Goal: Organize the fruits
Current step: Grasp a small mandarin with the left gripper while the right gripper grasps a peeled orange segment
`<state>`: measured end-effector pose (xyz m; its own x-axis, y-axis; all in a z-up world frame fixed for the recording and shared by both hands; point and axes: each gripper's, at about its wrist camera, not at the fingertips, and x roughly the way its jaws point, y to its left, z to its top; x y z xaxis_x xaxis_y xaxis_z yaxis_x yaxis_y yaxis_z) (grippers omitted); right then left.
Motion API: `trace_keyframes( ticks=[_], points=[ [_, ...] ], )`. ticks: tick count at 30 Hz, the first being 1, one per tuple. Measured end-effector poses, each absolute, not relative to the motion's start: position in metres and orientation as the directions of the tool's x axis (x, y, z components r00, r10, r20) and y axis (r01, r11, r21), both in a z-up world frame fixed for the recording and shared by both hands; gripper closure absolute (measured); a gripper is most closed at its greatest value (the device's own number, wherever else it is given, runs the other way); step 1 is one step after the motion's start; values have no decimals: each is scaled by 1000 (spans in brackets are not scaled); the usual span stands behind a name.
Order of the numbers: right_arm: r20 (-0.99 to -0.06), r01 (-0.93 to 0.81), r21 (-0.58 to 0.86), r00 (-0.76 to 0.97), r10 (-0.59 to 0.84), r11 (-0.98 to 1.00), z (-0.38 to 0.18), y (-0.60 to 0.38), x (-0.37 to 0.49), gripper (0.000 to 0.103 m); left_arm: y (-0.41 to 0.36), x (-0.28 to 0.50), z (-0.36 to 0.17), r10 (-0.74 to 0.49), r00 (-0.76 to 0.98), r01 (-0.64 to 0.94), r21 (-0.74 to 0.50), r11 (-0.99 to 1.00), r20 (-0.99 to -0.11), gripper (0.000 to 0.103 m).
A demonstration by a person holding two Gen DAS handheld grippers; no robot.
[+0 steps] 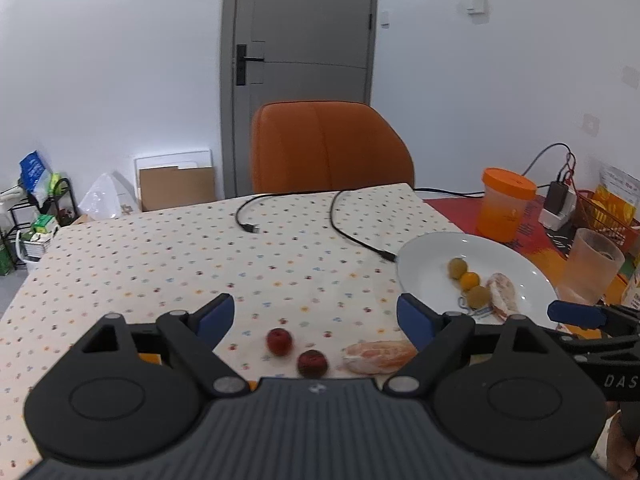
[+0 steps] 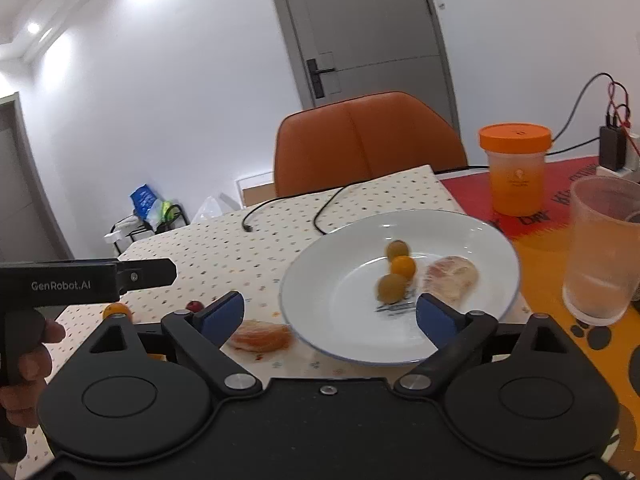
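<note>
resting on white plate (image 2: 460, 236): three small round fruits (image 2: 402, 267), perhaps one peeled segment (image 2: 452, 276)

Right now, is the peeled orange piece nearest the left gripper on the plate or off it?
Off. The peeled orange piece lies on the dotted tablecloth, beside the white plate.

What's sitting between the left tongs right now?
Left wrist view: two small red fruits and a peeled citrus piece lie on the tablecloth between the open left tongs; nothing is gripped.
</note>
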<state>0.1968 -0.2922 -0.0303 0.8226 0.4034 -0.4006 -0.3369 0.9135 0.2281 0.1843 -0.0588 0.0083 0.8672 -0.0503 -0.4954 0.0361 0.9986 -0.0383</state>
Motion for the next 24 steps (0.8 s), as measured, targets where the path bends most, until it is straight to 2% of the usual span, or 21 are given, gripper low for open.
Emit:
trace_keyframes(
  ticks=[24],
  points=[
    [-412,-431,197,778,473,881,-31,-240,186,10,2,158,-11,16,858,-77,-97,992,-513,19]
  ],
)
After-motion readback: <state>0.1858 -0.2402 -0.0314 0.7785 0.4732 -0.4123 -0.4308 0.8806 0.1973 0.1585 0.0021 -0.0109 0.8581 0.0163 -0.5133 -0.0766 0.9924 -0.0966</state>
